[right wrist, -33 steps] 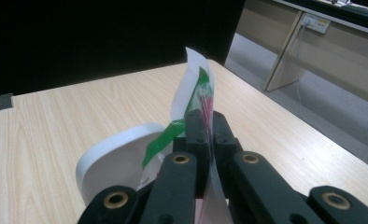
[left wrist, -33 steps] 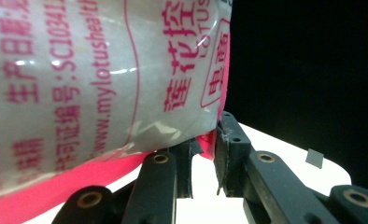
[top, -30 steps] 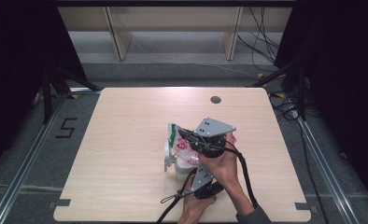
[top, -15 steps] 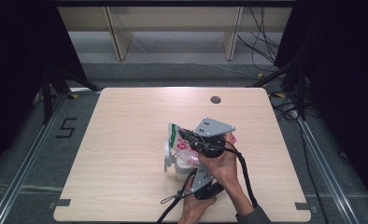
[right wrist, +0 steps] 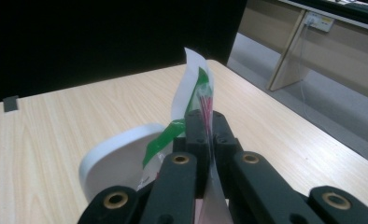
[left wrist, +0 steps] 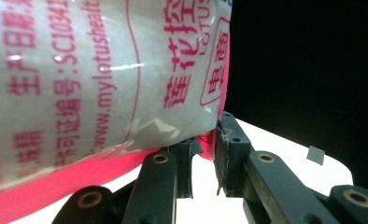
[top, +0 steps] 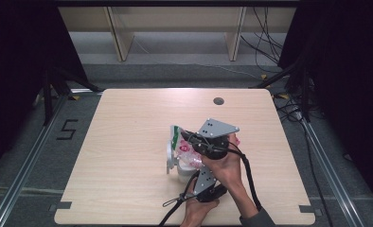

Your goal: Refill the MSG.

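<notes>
Looking down from the high view, one table (top: 128, 156) of pale wood-grain laminate with rounded corners carries one dark round hole (top: 218, 100) near its far edge. Two grippers work at the right of centre. The right gripper (top: 194, 140), topped by a grey three-cornered plate, lies farther from the person; the left gripper (top: 199, 176) sits nearer the table's front edge, each with a black cable trailing back. Between them is one glossy plastic bag (top: 182, 150), white with pink and green print, held above one white cup (top: 171, 158) with a rounded wall, which stands on the table just left of the hands. In the left gripper view, the bag (left wrist: 102, 79) hangs at upper left: smooth, shiny film with pink lettering and a solid pink band along its lower seam. The left gripper (left wrist: 203, 154) pinches the corner of that pink seam; a sliver of pink film shows between the two black jaws, which stand slightly apart around it. Beyond lies white-looking table surface (left wrist: 275, 149) bearing one small grey square mark (left wrist: 315, 154). In the right gripper view, the right gripper (right wrist: 208, 128) is pressed together on the bag's thin top edge (right wrist: 196, 88), which rises upright as a flat white strip with green and red print. The cup (right wrist: 116, 163) sits just left of the jaws, its rim smooth and curved.
</notes>
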`<act>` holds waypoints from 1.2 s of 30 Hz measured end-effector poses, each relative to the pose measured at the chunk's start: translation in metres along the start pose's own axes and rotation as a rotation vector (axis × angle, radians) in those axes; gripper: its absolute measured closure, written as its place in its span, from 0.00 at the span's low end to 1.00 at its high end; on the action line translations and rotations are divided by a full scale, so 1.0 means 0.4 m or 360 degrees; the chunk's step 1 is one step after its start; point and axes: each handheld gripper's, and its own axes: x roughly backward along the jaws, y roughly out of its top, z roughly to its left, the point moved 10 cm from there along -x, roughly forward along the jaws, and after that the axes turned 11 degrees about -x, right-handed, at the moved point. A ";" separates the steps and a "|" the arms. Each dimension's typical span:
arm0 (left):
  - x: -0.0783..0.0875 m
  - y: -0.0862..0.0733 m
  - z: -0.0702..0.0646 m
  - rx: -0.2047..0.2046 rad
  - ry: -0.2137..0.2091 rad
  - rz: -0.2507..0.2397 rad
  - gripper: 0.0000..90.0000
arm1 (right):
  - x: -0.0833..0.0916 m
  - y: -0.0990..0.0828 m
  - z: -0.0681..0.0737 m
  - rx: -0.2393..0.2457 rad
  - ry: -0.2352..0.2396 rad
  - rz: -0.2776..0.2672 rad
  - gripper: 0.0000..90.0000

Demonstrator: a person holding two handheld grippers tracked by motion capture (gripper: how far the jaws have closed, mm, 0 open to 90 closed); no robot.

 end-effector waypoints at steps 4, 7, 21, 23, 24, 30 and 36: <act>-0.002 -0.005 -0.003 0.0021 -0.0006 0.0018 0.86 | -0.010 -0.010 -0.006 0.0034 -0.0011 0.0030 1.00; -0.002 -0.001 -0.003 0.0026 -0.0006 0.0005 0.86 | -0.006 -0.011 -0.001 0.0016 0.0016 0.0047 1.00; -0.005 -0.001 -0.004 0.0039 -0.0017 0.0003 0.86 | -0.004 -0.009 -0.011 -0.0030 -0.0032 0.0030 1.00; -0.004 0.001 -0.003 0.0028 -0.0016 0.0008 0.86 | -0.001 -0.003 -0.007 0.0015 -0.0003 0.0021 1.00; -0.004 -0.001 -0.003 0.0029 -0.0015 0.0012 0.86 | -0.004 0.000 -0.010 0.0043 -0.0023 -0.0005 1.00; -0.005 0.001 -0.001 0.0029 -0.0014 -0.0001 0.86 | -0.002 -0.002 -0.006 0.0034 -0.0015 0.0009 1.00; -0.003 -0.002 -0.002 0.0042 -0.0011 0.0007 0.86 | -0.007 -0.010 -0.005 0.0026 -0.0014 0.0030 1.00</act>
